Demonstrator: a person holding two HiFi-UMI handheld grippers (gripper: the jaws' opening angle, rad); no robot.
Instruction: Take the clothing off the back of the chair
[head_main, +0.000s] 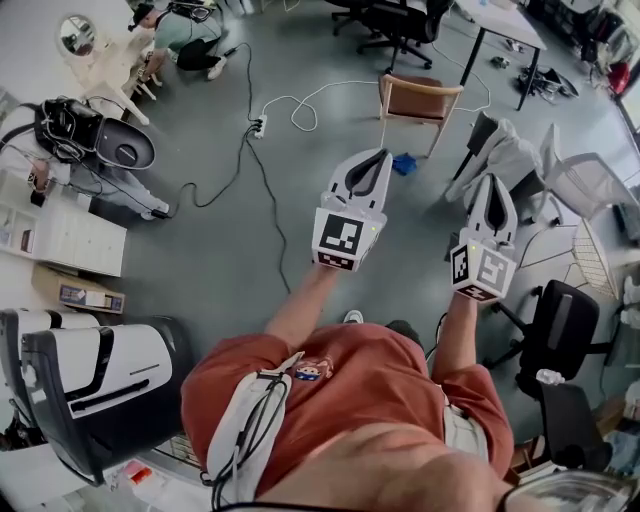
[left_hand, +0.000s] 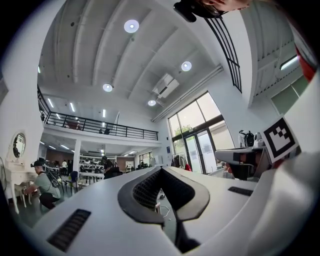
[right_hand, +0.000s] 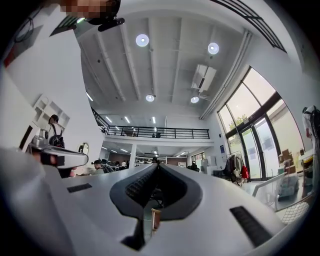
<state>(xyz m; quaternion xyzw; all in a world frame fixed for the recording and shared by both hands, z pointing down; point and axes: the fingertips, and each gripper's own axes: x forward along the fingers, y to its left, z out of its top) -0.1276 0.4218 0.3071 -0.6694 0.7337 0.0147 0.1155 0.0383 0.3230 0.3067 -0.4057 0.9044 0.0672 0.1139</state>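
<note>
Grey floor fills the head view of a tall, open workroom, and both gripper views look up at a white ceiling with round lights and a railed balcony. Left gripper is held out in front of the person's red shirt, its jaws clenched tip to tip with nothing between them – the left gripper view shows only the far room through the leaf-shaped gap behind the tips. Right gripper is held beside it, a little nearer the body, and is clamped shut on nothing too; the right gripper view shows its tips meeting.

Just past the right gripper's tips, the clothing – pale grey – hangs over the back of a dark chair. In the head view the tips sit at the garment's lower edge, but I cannot tell whether they touch it. Beyond the left gripper a small blue cloth lies on the floor beside a wooden chair. Farther left, a white cable loops to a power strip. A black office chair stands at the person's right
</note>
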